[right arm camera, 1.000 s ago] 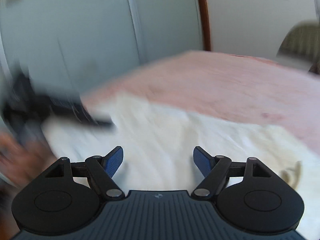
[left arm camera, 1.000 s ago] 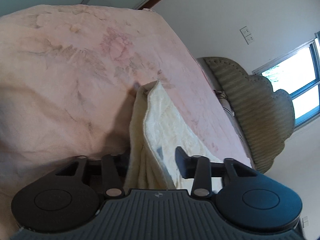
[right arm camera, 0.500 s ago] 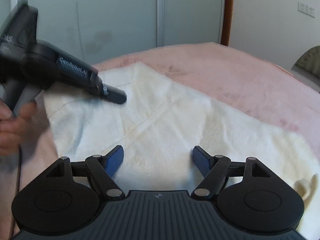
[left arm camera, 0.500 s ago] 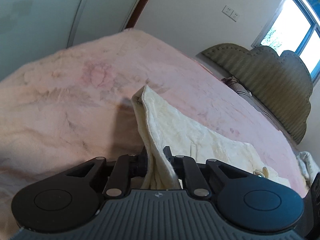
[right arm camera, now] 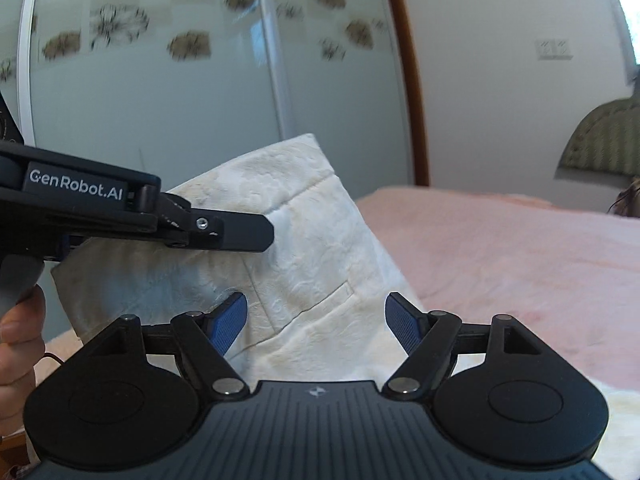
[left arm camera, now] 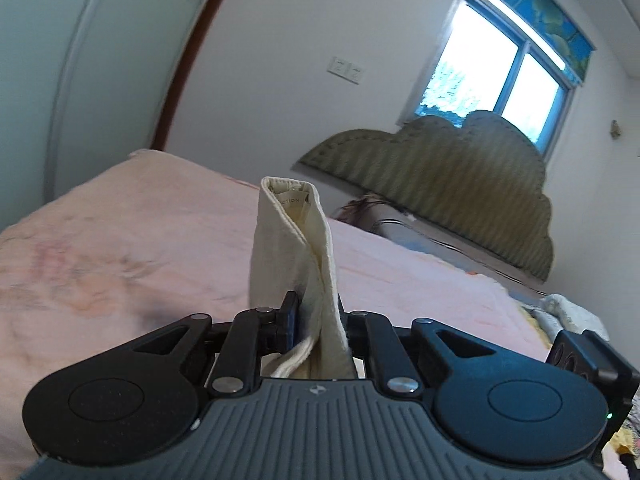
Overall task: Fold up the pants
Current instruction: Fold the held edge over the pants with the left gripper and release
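Note:
Cream pants [left arm camera: 292,240] lie on a pink blanketed bed [left arm camera: 120,248]. My left gripper [left arm camera: 316,320] is shut on one edge of them, and the pinched fabric stands up in a narrow fold above the fingers. In the right wrist view the lifted pants [right arm camera: 312,240] hang as a raised sheet, with the left gripper [right arm camera: 240,232] clamped on their upper left part. My right gripper [right arm camera: 316,322] is open just in front of the cloth, with nothing pressed between its blue pads [right arm camera: 228,322]. A hand [right arm camera: 16,340] holds the left gripper's handle.
A padded olive headboard [left arm camera: 460,184] stands at the bed's far end under a bright window [left arm camera: 500,72]. Frosted sliding doors [right arm camera: 160,80] rise behind the bed. A pale bundle of cloth [left arm camera: 572,312] lies near the bed's right edge.
The left gripper closed on the pants' edge and rose, rolling upright and lifting the cloth off the bed. The right gripper stayed open and tilted up a little.

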Tool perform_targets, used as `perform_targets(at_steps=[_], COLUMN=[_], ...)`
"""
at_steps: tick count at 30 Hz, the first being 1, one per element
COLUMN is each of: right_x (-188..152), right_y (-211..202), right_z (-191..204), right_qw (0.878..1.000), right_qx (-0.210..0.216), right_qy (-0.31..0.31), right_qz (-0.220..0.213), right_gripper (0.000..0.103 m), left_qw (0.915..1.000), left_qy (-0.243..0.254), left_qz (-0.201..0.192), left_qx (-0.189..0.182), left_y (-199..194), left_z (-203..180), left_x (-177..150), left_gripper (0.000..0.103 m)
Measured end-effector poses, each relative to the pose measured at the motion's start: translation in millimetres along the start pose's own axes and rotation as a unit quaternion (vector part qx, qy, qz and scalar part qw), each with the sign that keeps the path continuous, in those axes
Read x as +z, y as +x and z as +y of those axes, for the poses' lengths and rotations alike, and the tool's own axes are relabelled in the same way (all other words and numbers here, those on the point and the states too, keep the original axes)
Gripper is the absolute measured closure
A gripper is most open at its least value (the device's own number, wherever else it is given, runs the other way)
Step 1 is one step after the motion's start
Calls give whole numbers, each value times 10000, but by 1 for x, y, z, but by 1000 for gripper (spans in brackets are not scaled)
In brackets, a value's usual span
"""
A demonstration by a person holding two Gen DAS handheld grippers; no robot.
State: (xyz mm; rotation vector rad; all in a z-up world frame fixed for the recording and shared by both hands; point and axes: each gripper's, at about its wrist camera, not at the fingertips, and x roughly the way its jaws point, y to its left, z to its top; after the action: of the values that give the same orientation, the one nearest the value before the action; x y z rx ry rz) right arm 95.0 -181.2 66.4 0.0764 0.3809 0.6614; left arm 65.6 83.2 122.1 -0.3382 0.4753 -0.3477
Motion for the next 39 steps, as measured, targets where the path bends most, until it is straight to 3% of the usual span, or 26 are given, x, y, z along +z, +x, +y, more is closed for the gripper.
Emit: perform_targets(at_steps=[10, 13, 19, 31, 33, 39], right_x=[3, -3, -21, -67, -73, -104], right_y=[-98, -124, -154, -187, -186, -188], right_z=[-76, -101, -143, -198, -202, -213], right_qw=[9960, 9937, 9869, 9714, 9687, 9554], right_qx=[-691, -883, -1347, -1936, -2031, -2293], right_qy=[214, 365, 781, 1364, 1425, 1797], right_qz=[-529, -581, -431, -153, -58, 490], right_gripper=[27, 27, 27, 27, 27, 26], left_qw=[9935, 9884, 9800, 9675, 9643, 9384], left_qy=[471, 537, 859, 998, 923, 523], left_qz=[333, 540, 903, 1533, 1734, 2488], left_qx=[-984, -1318, -1552, -1744, -1778, -2342], left_y=[60, 88, 136, 190, 200, 212], left_z=[-124, -158, -212, -255, -254, -246], left_x=[-19, -33, -72, -132, -140, -150], left_gripper=[84, 84, 84, 84, 76, 60])
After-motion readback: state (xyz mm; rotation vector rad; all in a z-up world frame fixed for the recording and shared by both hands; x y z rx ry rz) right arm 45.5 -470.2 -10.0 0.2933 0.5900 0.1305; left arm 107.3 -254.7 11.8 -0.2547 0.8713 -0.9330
